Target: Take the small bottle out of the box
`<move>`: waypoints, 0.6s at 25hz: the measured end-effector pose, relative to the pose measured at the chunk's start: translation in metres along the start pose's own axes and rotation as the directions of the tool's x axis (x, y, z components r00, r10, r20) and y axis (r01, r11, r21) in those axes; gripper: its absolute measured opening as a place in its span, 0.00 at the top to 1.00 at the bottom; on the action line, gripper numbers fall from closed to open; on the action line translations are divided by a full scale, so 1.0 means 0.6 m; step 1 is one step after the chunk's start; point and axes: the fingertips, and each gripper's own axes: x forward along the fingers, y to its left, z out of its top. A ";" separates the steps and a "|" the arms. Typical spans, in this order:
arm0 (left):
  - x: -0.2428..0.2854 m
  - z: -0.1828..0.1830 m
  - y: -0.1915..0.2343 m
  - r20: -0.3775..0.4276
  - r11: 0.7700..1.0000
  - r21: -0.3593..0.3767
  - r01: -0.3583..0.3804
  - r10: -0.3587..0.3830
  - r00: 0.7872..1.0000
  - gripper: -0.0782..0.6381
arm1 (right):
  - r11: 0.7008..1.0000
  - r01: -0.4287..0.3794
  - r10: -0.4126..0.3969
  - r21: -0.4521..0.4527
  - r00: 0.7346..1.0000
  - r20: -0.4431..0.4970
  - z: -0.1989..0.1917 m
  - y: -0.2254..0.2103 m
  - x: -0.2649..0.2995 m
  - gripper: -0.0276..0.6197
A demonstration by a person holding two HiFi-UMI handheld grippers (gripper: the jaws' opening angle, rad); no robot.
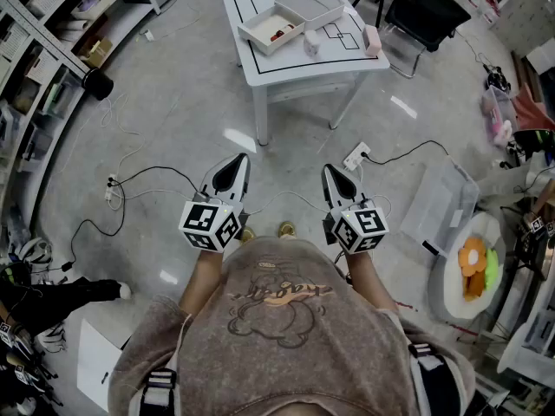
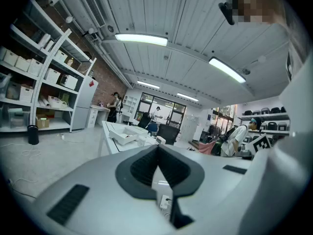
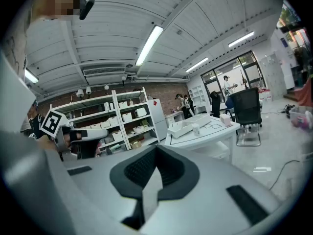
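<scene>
Head view looks steeply down on a grey polished floor (image 1: 173,120) strewn with thin cables (image 1: 143,173). Shelving (image 1: 39,68) runs along the left wall, a black chair (image 1: 425,11) stands at upper right, and a white table (image 1: 260,63) marked with black lines stands well ahead of the person. On it lies the box (image 1: 260,33), shallow, white and open, with something red inside and a second shallow tray (image 1: 310,9) just beside it. The small bottle (image 1: 310,43) stands on the tabletop outside the box, just beside its near right corner, with a pink object (image 1: 373,40) nearer the table's right edge. The left gripper (image 1: 240,158) and right gripper (image 1: 330,170) are held low in front of the body, well apart from the table, both pointing toward it. Each gripper view shows its own jaws clenched tip to tip with nothing between them. Those two views also show what the head view cannot — a ribbed white ceiling with strip lights (image 2: 141,39) and people at the far end of the room. Seen side-on from the right gripper view, the bottle is upright, long axis vertical, top up.
</scene>
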 end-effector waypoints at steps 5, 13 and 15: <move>0.023 0.009 -0.001 0.014 1.000 0.000 -0.008 0.008 1.000 0.88 | 1.000 -0.009 0.009 0.002 1.000 -0.004 0.008 -0.014 0.012 0.96; 0.062 0.003 -0.018 0.057 0.999 -0.010 -0.051 0.052 0.997 0.88 | 0.997 -0.076 0.075 -0.020 0.997 -0.029 0.012 -0.059 0.021 0.96; 0.066 0.000 -0.023 0.069 0.998 -0.016 -0.066 0.067 0.995 0.88 | 0.996 -0.085 0.084 -0.029 0.996 -0.043 0.008 -0.073 0.020 0.96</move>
